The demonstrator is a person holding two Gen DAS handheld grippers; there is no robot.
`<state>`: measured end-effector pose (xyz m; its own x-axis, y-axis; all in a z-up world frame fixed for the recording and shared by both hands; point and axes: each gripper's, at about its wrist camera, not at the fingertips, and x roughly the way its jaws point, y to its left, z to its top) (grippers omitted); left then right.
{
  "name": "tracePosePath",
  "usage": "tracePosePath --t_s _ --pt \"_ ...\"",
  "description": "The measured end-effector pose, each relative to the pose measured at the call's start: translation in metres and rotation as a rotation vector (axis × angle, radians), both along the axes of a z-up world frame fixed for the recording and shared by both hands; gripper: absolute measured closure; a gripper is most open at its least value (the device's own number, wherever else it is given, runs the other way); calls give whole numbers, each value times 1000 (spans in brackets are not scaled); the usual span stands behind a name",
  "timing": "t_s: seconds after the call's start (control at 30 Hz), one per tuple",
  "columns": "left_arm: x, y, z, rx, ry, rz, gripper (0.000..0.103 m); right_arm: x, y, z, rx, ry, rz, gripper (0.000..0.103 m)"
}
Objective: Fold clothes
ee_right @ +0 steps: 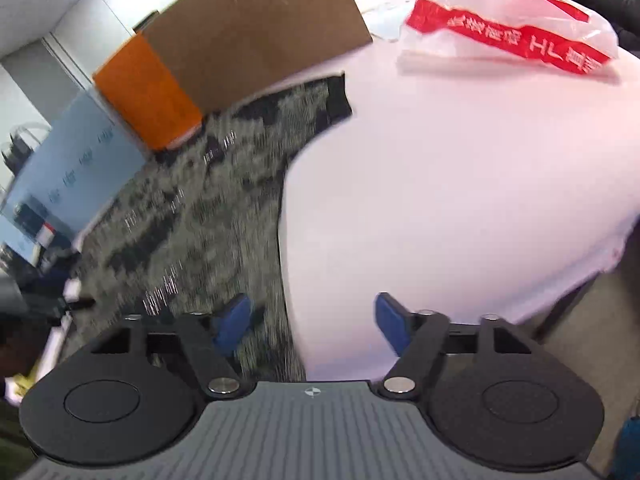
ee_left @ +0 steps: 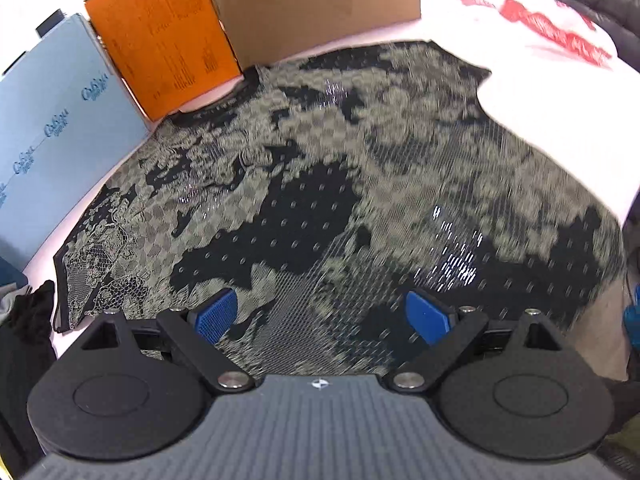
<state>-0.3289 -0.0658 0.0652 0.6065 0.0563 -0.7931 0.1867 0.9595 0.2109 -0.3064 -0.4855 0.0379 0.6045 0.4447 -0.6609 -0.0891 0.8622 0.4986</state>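
Left wrist: patterned shirt (ee_left: 360, 184) lies flat; collar toward orange box (ee_left: 160, 40).

free: white table (ee_right: 460, 180) right | blocked: cardboard box (ee_left: 312, 4) behind

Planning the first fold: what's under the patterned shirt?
The patterned shirt lies spread flat on the white table cover, which shows along its edges. Anything directly beneath the fabric is covered. The orange box stands at its collar.
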Motion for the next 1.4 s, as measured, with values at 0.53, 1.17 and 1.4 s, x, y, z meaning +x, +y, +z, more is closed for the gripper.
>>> tracePosePath --t_s 0.53,1.17,1.4 --pt "-18 -152 -12 122 11 655 12 282 -33 -64 403 329 338 20" --pt "26 -300 -59 125 22 460 12 412 4 -64 424 240 332 19" --pt "25 -305 -73 104 39 547 15 429 12 -65 398 217 369 18"
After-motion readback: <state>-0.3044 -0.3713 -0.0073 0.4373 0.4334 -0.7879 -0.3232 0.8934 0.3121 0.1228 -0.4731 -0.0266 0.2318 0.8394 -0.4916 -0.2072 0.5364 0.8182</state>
